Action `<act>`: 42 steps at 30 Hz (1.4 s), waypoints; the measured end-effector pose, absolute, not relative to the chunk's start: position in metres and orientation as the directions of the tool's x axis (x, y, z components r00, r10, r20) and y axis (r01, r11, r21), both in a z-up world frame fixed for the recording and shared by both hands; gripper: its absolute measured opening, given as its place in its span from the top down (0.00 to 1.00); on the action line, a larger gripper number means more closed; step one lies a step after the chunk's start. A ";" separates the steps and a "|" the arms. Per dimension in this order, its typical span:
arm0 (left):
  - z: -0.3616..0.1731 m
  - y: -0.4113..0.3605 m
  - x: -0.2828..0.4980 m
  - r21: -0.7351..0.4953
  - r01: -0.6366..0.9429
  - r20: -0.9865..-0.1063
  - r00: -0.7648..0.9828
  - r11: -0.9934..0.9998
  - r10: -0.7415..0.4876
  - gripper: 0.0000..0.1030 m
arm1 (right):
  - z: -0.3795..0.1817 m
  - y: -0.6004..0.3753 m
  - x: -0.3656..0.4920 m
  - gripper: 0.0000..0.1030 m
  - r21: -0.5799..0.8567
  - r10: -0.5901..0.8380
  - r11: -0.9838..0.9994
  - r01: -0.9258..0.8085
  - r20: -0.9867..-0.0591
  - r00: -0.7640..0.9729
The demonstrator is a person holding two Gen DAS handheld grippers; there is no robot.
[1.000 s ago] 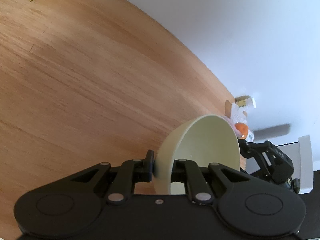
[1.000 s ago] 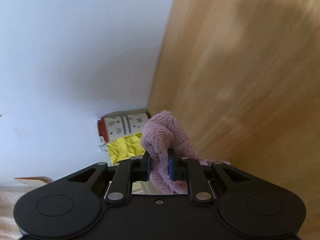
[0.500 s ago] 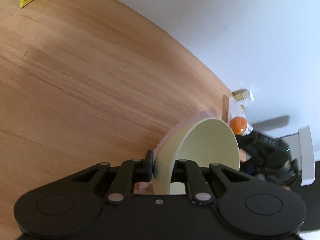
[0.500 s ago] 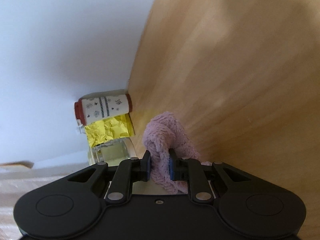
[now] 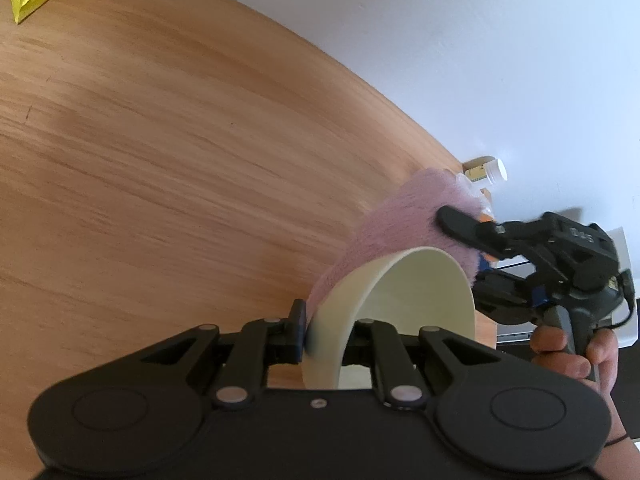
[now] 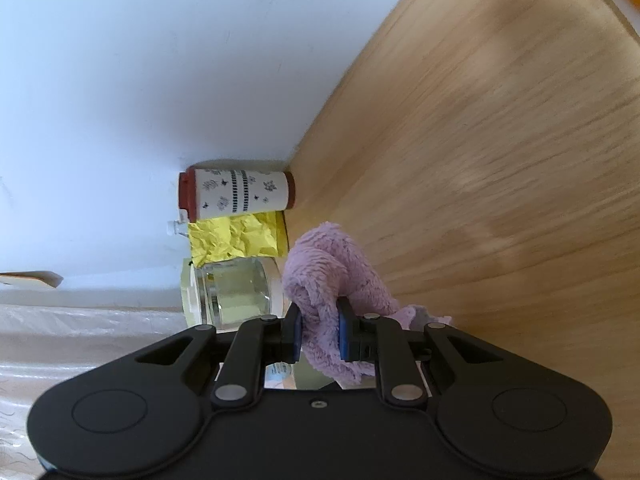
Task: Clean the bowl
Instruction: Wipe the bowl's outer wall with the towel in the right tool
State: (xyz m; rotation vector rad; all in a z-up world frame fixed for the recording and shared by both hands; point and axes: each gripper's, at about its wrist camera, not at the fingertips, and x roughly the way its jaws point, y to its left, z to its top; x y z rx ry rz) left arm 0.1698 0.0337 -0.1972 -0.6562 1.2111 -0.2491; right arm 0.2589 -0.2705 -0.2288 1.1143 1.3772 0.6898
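Two grippers gripping | left gripper [image 5: 324, 332] pinching cream bowl [image 5: 404, 300] wall, tilted above tabletop [image 5: 160, 160] | right gripper [image 6: 318, 336] clamping pink cloth [image 6: 332, 280], pressing bowl's outside.

The bowl [image 5: 416, 312] is pale cream, smooth and empty, tipped on its side above the table [image 5: 160, 160], mouth facing right. The cloth [image 5: 400, 224] (fluffy, lilac) drapes over the bowl's upper outer wall, bunched and folded at its far end.
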 end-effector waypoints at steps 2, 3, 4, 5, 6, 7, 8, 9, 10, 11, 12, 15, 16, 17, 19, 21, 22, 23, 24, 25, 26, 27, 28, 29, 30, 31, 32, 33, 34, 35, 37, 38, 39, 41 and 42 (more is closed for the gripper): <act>-0.198 0.033 0.170 -0.588 -0.159 -0.785 0.348 0.793 -0.513 0.87 | -0.235 -0.268 0.261 0.81 0.897 0.906 0.379 0.230 -0.410 0.106; -0.198 0.033 0.170 -0.588 -0.157 -0.786 0.346 0.794 -0.513 0.87 | -0.239 -0.266 0.262 0.81 0.894 0.907 0.382 0.236 -0.412 0.092; -0.198 0.033 0.171 -0.587 -0.156 -0.786 0.344 0.794 -0.513 0.87 | -0.243 -0.265 0.263 0.81 0.891 0.908 0.384 0.242 -0.412 0.077; -0.199 0.033 0.171 -0.587 -0.153 -0.786 0.341 0.795 -0.515 0.87 | -0.247 -0.264 0.264 0.81 0.888 0.909 0.386 0.249 -0.413 0.062; -0.199 0.033 0.171 -0.589 -0.151 -0.785 0.339 0.794 -0.518 0.87 | -0.252 -0.263 0.265 0.81 0.885 0.909 0.390 0.256 -0.414 0.046; -0.198 0.034 0.170 -0.590 -0.150 -0.785 0.338 0.793 -0.520 0.87 | -0.257 -0.262 0.265 0.81 0.879 0.907 0.400 0.261 -0.420 0.027; -0.198 0.034 0.171 -0.591 -0.145 -0.784 0.336 0.794 -0.522 0.87 | -0.262 -0.260 0.266 0.81 0.874 0.905 0.408 0.265 -0.425 0.010; -0.197 0.034 0.171 -0.591 -0.141 -0.783 0.335 0.794 -0.523 0.87 | -0.265 -0.258 0.265 0.80 0.871 0.903 0.415 0.263 -0.429 -0.001; -0.198 0.033 0.171 -0.591 -0.140 -0.784 0.335 0.795 -0.523 0.87 | -0.270 -0.256 0.265 0.80 0.867 0.901 0.424 0.262 -0.434 -0.024; -0.198 0.032 0.172 -0.590 -0.139 -0.784 0.333 0.795 -0.524 0.87 | -0.276 -0.254 0.265 0.80 0.862 0.900 0.430 0.269 -0.434 -0.049; -0.198 0.032 0.172 -0.590 -0.138 -0.785 0.331 0.796 -0.524 0.87 | -0.280 -0.252 0.265 0.80 0.860 0.900 0.431 0.274 -0.432 -0.061; -0.197 0.031 0.172 -0.585 -0.130 -0.788 0.326 0.801 -0.522 0.86 | -0.287 -0.247 0.265 0.80 0.855 0.895 0.444 0.269 -0.434 -0.101; -0.197 0.031 0.172 -0.581 -0.125 -0.790 0.324 0.804 -0.521 0.86 | -0.288 -0.245 0.265 0.80 0.852 0.891 0.455 0.258 -0.440 -0.117; -0.197 0.030 0.172 -0.583 -0.119 -0.789 0.319 0.804 -0.525 0.85 | -0.289 -0.243 0.264 0.80 0.849 0.881 0.474 0.234 -0.453 -0.138; -0.197 0.030 0.172 -0.585 -0.111 -0.788 0.315 0.804 -0.529 0.86 | -0.291 -0.242 0.263 0.80 0.847 0.879 0.476 0.236 -0.451 -0.154; -0.197 0.029 0.173 -0.584 -0.106 -0.787 0.316 0.805 -0.530 0.86 | -0.292 -0.241 0.264 0.80 0.848 0.882 0.469 0.248 -0.439 -0.169; -0.196 0.029 0.173 -0.584 -0.103 -0.786 0.317 0.805 -0.530 0.86 | -0.292 -0.240 0.265 0.80 0.848 0.884 0.467 0.250 -0.435 -0.172; -0.195 0.028 0.174 -0.585 -0.094 -0.784 0.319 0.806 -0.532 0.86 | -0.291 -0.240 0.267 0.80 0.850 0.885 0.464 0.251 -0.432 -0.173; -0.193 0.027 0.174 -0.584 -0.082 -0.783 0.320 0.808 -0.533 0.86 | -0.287 -0.240 0.268 0.80 0.852 0.887 0.460 0.248 -0.430 -0.170; -0.191 0.026 0.175 -0.581 -0.070 -0.783 0.320 0.811 -0.533 0.86 | -0.285 -0.240 0.269 0.80 0.856 0.890 0.454 0.245 -0.425 -0.166; -0.190 0.025 0.176 -0.576 -0.061 -0.785 0.319 0.815 -0.531 0.86 | -0.279 -0.240 0.272 0.80 0.867 0.897 0.439 0.236 -0.412 -0.158; -0.189 0.024 0.176 -0.570 -0.055 -0.788 0.317 0.820 -0.527 0.86 | -0.275 -0.240 0.274 0.80 0.872 0.901 0.431 0.231 -0.404 -0.155; -0.188 0.023 0.177 -0.564 -0.048 -0.791 0.316 0.824 -0.523 0.86 | -0.270 -0.239 0.277 0.80 0.880 0.906 0.420 0.221 -0.394 -0.154; -0.188 0.023 0.177 -0.559 -0.045 -0.795 0.313 0.828 -0.520 0.86 | -0.262 -0.238 0.281 0.80 0.890 0.911 0.408 0.203 -0.382 -0.156; -0.188 0.023 0.178 -0.557 -0.043 -0.797 0.311 0.830 -0.518 0.86 | -0.259 -0.237 0.282 0.80 0.892 0.909 0.410 0.191 -0.384 -0.160; -0.187 0.022 0.178 -0.555 -0.033 -0.797 0.309 0.832 -0.519 0.86 | -0.250 -0.232 0.285 0.80 0.892 0.899 0.427 0.147 -0.401 -0.178; -0.187 0.020 0.178 -0.549 -0.017 -0.798 0.306 0.835 -0.519 0.86 | -0.242 -0.226 0.287 0.80 0.886 0.881 0.454 0.097 -0.430 -0.197; -0.186 0.019 0.179 -0.545 -0.007 -0.800 0.302 0.839 -0.517 0.86 | -0.240 -0.225 0.288 0.80 0.884 0.878 0.459 0.089 -0.435 -0.202; -0.186 0.017 0.179 -0.542 -0.001 -0.803 0.297 0.841 -0.517 0.86 | -0.236 -0.221 0.289 0.80 0.881 0.870 0.467 0.071 -0.444 -0.217; -0.186 0.017 0.179 -0.539 0.003 -0.805 0.292 0.842 -0.517 0.86 | -0.233 -0.216 0.291 0.80 0.881 0.865 0.469 0.058 -0.445 -0.232; -0.186 0.016 0.180 -0.531 0.016 -0.810 0.286 0.847 -0.513 0.86 | -0.227 -0.208 0.292 0.80 0.880 0.853 0.474 0.020 -0.454 -0.259; -0.186 0.016 0.179 -0.529 0.018 -0.811 0.283 0.849 -0.511 0.86 | -0.224 -0.204 0.293 0.80 0.879 0.845 0.478 -0.003 -0.460 -0.274; -0.186 0.015 0.180 -0.526 0.019 -0.814 0.280 0.850 -0.509 0.86 | -0.223 -0.201 0.293 0.80 0.876 0.838 0.483 -0.017 -0.467 -0.281; -0.189 0.012 0.182 -0.521 0.022 -0.817 0.275 0.853 -0.506 0.86 | -0.220 -0.193 0.294 0.80 0.865 0.816 0.499 -0.047 -0.488 -0.309; -0.190 0.009 0.185 -0.521 0.023 -0.818 0.275 0.853 -0.506 0.86 | -0.220 -0.188 0.295 0.80 0.860 0.805 0.506 -0.064 -0.497 -0.325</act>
